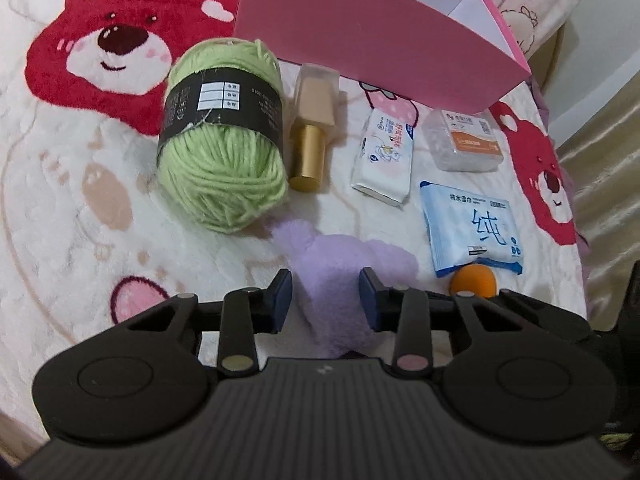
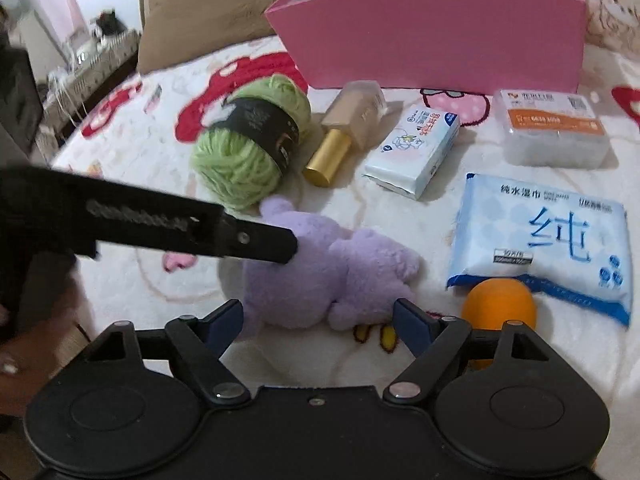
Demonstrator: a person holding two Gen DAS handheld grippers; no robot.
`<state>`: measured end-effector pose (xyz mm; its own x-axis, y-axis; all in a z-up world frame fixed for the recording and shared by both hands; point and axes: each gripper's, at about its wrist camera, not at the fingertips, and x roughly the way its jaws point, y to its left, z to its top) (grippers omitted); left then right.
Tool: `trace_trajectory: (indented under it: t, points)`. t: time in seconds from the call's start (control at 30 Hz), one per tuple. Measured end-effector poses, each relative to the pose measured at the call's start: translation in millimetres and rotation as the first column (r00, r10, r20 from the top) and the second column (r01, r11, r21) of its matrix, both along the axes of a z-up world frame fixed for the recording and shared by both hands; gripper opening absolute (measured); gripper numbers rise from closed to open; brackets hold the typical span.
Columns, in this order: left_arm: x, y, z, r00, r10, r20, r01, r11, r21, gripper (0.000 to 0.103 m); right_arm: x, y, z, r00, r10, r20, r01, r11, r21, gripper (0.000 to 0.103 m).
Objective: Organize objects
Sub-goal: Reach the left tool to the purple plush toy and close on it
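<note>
1. Pinching the fluffy lilac plush toy [image 1: 340, 280], your left gripper [image 1: 325, 294] presses its dark blue pads into the soft pile.
2. Your right gripper [image 2: 318, 326] is spread wide at the toy's near edge; the pads do not press it.
3. Beyond it on the fleecy bear-print blanket [image 1: 80, 200] lie a green yarn ball [image 1: 224, 140], a gold-capped bottle [image 1: 312, 128] and a crinkly blue wipes packet [image 1: 472, 228].
4. Behind them stands a smooth pink cardboard box [image 1: 380, 32].
</note>
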<state>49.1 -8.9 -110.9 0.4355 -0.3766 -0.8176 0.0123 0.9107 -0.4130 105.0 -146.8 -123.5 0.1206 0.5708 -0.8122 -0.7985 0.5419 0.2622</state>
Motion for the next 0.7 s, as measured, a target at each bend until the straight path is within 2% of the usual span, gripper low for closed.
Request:
trace_trajectory:
  t: [0.1,0.27,0.4,0.47,0.6,0.63,0.7]
  points:
    - [-2.5,-1.1,-0.6,1.000,-0.008,0.008,0.008,1.000,0.011,0.033,0.5,-0.3,-2.2,1.000,0.010,0.019,-0.010,1.000,-0.017,0.091]
    - [-1.9,-1.1,-2.1,1.000,-0.017,-0.001,0.017,1.000,-0.011,0.033,1.4,3.8,-5.0,0.999,0.034,0.017,-0.033,0.999,-0.010,0.098]
    - [-1.2,-2.6,-3.4,1.000,-0.023,-0.011,0.023,1.000,-0.022,0.039,-1.9,7.1,-4.1,0.999,0.043,0.009,-0.043,0.999,-0.001,0.098]
    - [-2.2,-3.7,-3.9,1.000,-0.026,-0.007,0.025,0.999,-0.019,0.039,-1.5,7.6,-5.8,0.999,0.040,0.011,-0.040,0.999,-0.003,0.098]
    - [-2.9,-4.7,-1.7,1.000,-0.020,0.001,0.020,1.000,-0.013,0.036,-3.1,10.5,-3.3,0.999,0.029,0.033,-0.029,1.000,-0.011,0.090]
    - [-3.3,-4.8,0.5,0.999,0.035,0.004,-0.035,0.999,-0.007,0.036,-4.1,10.7,-0.9,0.999,0.029,0.036,-0.029,1.000,-0.009,0.088]
    - [-4.8,-4.3,7.1,0.999,0.032,0.015,-0.032,0.999,0.000,0.035,-5.9,9.6,5.8,0.998,0.031,0.045,-0.031,1.000,-0.003,0.085]
